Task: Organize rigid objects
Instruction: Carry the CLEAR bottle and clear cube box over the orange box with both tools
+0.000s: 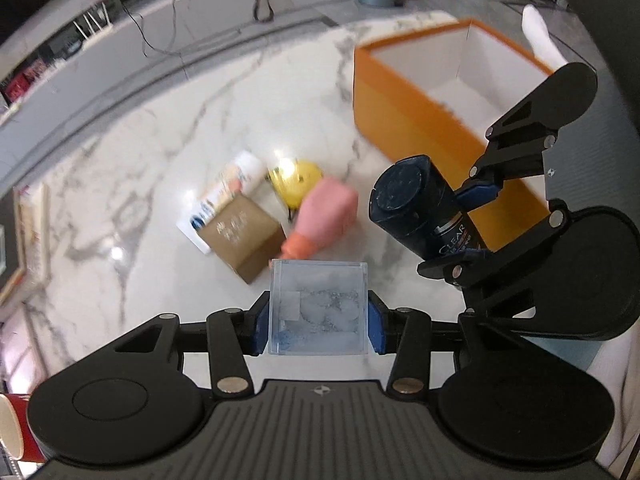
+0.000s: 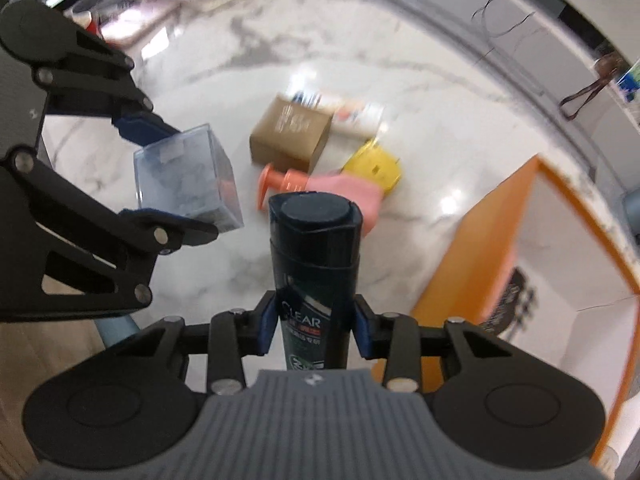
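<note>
Left gripper is clamping a clear plastic box between its blue pads, jaws pressing on both side walls, box held up off the table. Contents are looking greyish and cloudy (can't tell what's inside). From the right wrist view the same box is showing at left, tilted, w/ the left gripper pinching it top and bottom.

Right gripper is gripping a dark shampoo bottle, jaws closing on the lower body near the label, cap end pointing away from the camera. In the left wrist view that bottle is sitting just right of the clear box, right gripper holding it near the orange box. Both held items are hanging in the air, near each other but apart.

The orange box is standing open on the table's right side, white interior showing; in the right wrist view its orange wall is filling the lower right.

Centre of the table, a small cluster is lying together: a brown carton, a white-and-blue tube behind it and touching, a yellow round thing (blurred), and a pink pump bottle w/ an orange top, on its side. Right wrist view is showing the same bunch: brown carton, pink bottle, yellow item.

A red paper cup is peeking in at the lower left edge.
</note>
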`<action>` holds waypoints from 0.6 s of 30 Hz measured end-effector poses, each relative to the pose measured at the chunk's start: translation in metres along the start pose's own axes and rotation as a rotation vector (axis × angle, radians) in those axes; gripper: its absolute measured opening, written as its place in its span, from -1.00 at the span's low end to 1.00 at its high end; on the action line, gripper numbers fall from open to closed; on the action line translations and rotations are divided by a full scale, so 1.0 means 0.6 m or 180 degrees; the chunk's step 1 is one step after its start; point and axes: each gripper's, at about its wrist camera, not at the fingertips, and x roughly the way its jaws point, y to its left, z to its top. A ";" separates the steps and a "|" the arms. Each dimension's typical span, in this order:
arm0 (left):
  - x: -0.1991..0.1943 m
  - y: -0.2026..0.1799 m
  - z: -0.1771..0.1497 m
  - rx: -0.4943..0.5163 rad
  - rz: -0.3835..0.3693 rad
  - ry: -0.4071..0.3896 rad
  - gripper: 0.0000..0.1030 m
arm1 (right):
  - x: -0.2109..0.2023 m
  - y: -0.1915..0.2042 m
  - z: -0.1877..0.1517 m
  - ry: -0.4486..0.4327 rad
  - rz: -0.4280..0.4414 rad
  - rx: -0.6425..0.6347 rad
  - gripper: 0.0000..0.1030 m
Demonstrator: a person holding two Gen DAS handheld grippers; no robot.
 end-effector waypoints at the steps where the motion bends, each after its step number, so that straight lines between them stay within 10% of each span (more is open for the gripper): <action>1: -0.014 -0.005 0.005 0.0003 0.0019 -0.0053 0.02 | -0.017 -0.002 -0.002 -0.0069 -0.0029 0.0010 -0.26; 18: -0.114 -0.157 0.098 0.0289 -0.0041 -0.0624 0.03 | -0.209 -0.105 -0.079 -0.0711 -0.0642 0.0402 -0.25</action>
